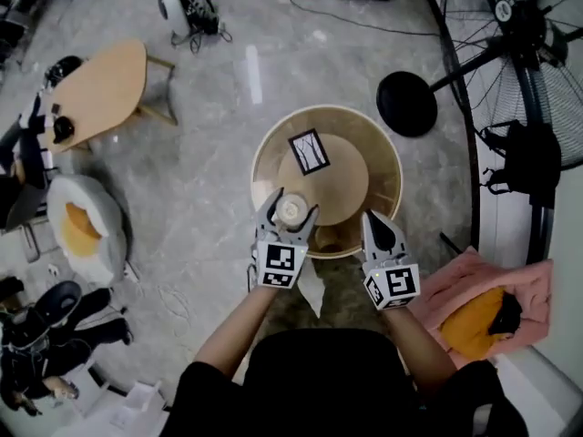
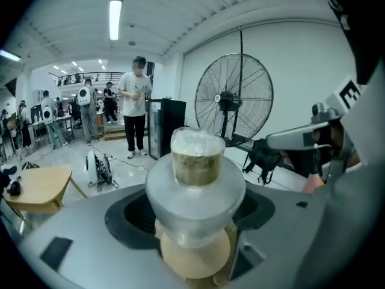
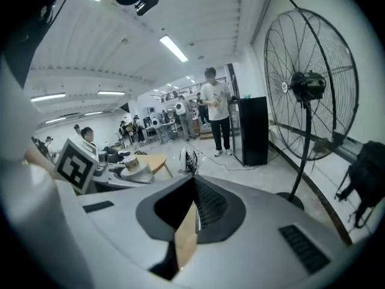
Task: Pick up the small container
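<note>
small clear beige-filled container (image 2: 195,161) clamped by its sides in left gripper (image 1: 290,212) above round wooden table (image 1: 387,167) near edge, ready for lifting | right gripper (image 1: 375,226) jaws together, empty, held aside

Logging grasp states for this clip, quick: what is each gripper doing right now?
Left gripper: closed on the container.
Right gripper: closed, empty.

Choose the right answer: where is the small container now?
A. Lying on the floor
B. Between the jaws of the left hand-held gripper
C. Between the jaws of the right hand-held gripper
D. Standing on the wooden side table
B: the left gripper view shows the small container clamped between the jaws of the left hand-held gripper, above the round table, while the right hand-held gripper holds nothing.
</note>
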A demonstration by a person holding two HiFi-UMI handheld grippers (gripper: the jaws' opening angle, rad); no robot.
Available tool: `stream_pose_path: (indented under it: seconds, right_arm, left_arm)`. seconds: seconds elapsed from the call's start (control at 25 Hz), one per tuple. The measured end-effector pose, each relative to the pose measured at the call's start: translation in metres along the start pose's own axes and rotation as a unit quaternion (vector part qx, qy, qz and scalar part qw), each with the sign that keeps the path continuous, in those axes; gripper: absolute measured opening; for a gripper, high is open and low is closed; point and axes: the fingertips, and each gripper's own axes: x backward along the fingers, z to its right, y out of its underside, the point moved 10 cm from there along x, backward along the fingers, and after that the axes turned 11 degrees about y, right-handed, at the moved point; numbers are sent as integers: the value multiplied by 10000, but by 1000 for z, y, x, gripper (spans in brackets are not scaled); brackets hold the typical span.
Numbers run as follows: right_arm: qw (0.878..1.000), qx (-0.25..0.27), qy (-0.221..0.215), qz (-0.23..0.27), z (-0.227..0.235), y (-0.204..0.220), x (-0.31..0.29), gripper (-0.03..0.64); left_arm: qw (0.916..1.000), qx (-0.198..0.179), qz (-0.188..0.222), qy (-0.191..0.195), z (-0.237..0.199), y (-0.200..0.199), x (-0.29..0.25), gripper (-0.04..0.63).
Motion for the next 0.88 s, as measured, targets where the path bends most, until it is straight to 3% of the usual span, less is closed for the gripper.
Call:
stream_pose_path:
  seconds: [0.16, 0.28, 0.4, 0.68, 0.88]
  right_arm:
    - [9991, 350, -221, 73, -13, -38, 48, 17]
    - [9992, 353, -45, 182, -24, -62, 83, 17]
    - [9986, 220, 222, 422, -35, -83, 110, 17]
    - [9942, 91, 625, 872, -51, -108, 150, 17]
    - [9900, 105, 907, 1078, -62, -117, 165, 17]
  left_arm:
    - [9997, 115, 160, 130, 47, -47, 57, 347]
    - [9989, 327, 195, 260, 70, -66, 94, 347]
    - [9991, 224, 238, 285, 85, -78, 123, 347]
    - [9982, -115, 315, 492, 95, -101, 157, 347]
    - [9975, -194, 533, 427, 85, -112, 185, 347]
